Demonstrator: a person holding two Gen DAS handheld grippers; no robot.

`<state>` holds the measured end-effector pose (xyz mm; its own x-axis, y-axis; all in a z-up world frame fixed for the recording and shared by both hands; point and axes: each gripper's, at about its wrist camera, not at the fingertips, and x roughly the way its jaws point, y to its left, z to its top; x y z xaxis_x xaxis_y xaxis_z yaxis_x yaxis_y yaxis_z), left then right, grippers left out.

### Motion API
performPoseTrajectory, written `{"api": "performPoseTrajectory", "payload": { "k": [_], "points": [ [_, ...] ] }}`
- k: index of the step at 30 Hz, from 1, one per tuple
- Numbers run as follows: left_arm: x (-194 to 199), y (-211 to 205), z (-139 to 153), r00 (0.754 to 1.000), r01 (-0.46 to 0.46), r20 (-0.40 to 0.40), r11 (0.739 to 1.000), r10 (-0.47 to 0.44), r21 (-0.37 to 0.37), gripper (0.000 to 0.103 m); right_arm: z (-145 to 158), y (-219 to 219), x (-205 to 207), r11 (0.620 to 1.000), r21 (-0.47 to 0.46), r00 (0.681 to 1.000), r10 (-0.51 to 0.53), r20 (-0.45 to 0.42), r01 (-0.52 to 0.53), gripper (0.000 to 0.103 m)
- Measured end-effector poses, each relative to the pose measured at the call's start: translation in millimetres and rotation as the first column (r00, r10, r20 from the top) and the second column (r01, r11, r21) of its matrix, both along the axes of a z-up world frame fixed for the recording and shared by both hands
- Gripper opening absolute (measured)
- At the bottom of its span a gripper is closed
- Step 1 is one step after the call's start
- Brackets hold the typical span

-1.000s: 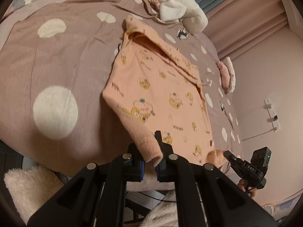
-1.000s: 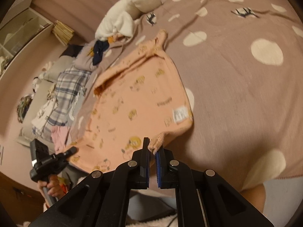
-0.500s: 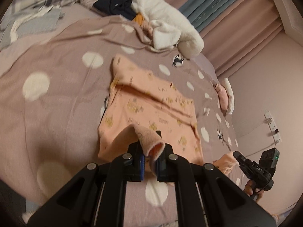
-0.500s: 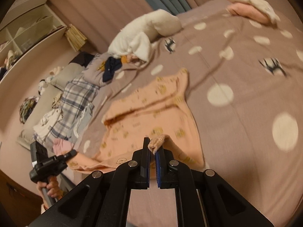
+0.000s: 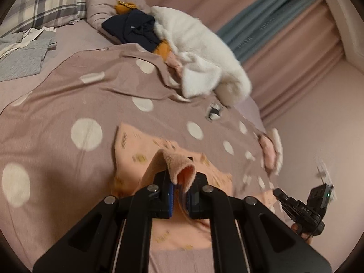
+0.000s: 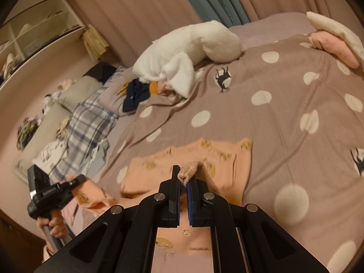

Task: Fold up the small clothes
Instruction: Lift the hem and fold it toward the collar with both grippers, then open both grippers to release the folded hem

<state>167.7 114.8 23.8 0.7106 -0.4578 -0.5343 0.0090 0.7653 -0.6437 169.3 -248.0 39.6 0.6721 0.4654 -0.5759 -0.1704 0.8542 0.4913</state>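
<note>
A small peach printed garment (image 5: 141, 157) lies on the dotted mauve bedspread (image 5: 68, 104); it also shows in the right wrist view (image 6: 213, 159). My left gripper (image 5: 179, 191) is shut on one ribbed cuff (image 5: 182, 166), lifted over the garment's body. My right gripper (image 6: 184, 184) is shut on another cuff (image 6: 190, 170), held above the garment. The near half is folded over toward the far half. Each gripper shows in the other's view, the right (image 5: 302, 211) and the left (image 6: 52, 193).
A white fleece garment (image 5: 204, 66) with dark and orange clothes (image 5: 136, 29) is piled at the bed's far side. Plaid pillow (image 5: 45, 2) and grey cloth (image 5: 22, 59) lie far left. A folded pink-and-white item (image 6: 334, 38) sits at far right. Curtains and a shelf stand behind.
Both grippers have carried their cuffs forward and up over the garment, folding its near end toward the far end. Less of the garment shows flat now.
</note>
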Motion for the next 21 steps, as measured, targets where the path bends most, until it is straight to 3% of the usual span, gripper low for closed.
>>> {"api": "performPoseTrajectory", "payload": {
  "k": [5, 9, 11, 12, 13, 15, 18, 19, 20, 21],
  "points": [
    [56.7, 13.1, -33.9, 0.991, -0.1, -0.095, 0.994, 0.095, -0.05, 0.007, -29.3, -6.7, 56.4, 0.998, -0.02, 0.993, -0.054, -0.106, 0.052, 0.007],
    [97.0, 27.2, -72.9, 0.947, -0.23, -0.226, 0.973, 0.227, 0.011, 0.005, -60.7, -10.8, 96.2, 0.985, -0.106, 0.965, -0.157, -0.212, 0.137, 0.007],
    [100.9, 31.9, -79.0, 0.941, -0.233, -0.246, 0.972, 0.234, 0.034, 0.005, -81.0, -20.4, 110.2, 0.98, -0.092, 0.935, -0.195, -0.297, 0.176, 0.012],
    [98.8, 33.1, -78.7, 0.944, -0.227, -0.233, 0.972, 0.235, 0.063, 0.005, -88.1, -26.1, 111.8, 0.977, -0.069, 0.919, -0.212, -0.332, 0.201, 0.02],
    [96.4, 33.4, -76.2, 0.946, -0.219, -0.22, 0.97, 0.238, 0.106, 0.009, -90.2, -30.5, 109.6, 0.974, -0.055, 0.914, -0.226, -0.337, 0.22, 0.034],
    [89.2, 31.6, -69.3, 0.951, -0.201, -0.196, 0.96, 0.239, 0.193, 0.012, -88.9, -35.4, 101.3, 0.972, -0.034, 0.92, -0.232, -0.314, 0.233, 0.052],
    [78.2, 28.4, -57.5, 0.961, -0.167, -0.179, 0.959, 0.211, 0.231, 0.043, -81.3, -35.9, 84.5, 0.974, -0.019, 0.93, -0.223, -0.292, 0.227, 0.057],
    [76.7, 26.6, -57.1, 0.964, -0.158, -0.176, 0.961, 0.2, 0.226, 0.065, -79.7, -35.5, 85.4, 0.975, -0.024, 0.931, -0.217, -0.294, 0.219, 0.057],
    [70.0, 24.5, -52.4, 0.967, -0.157, -0.162, 0.963, 0.195, 0.22, 0.077, -76.2, -32.3, 80.2, 0.978, -0.038, 0.933, -0.207, -0.293, 0.205, 0.057],
    [65.7, 22.5, -49.9, 0.969, -0.165, -0.143, 0.961, 0.199, 0.22, 0.078, -73.3, -29.8, 76.0, 0.979, -0.059, 0.935, -0.202, -0.292, 0.193, 0.057]
  ]
}}
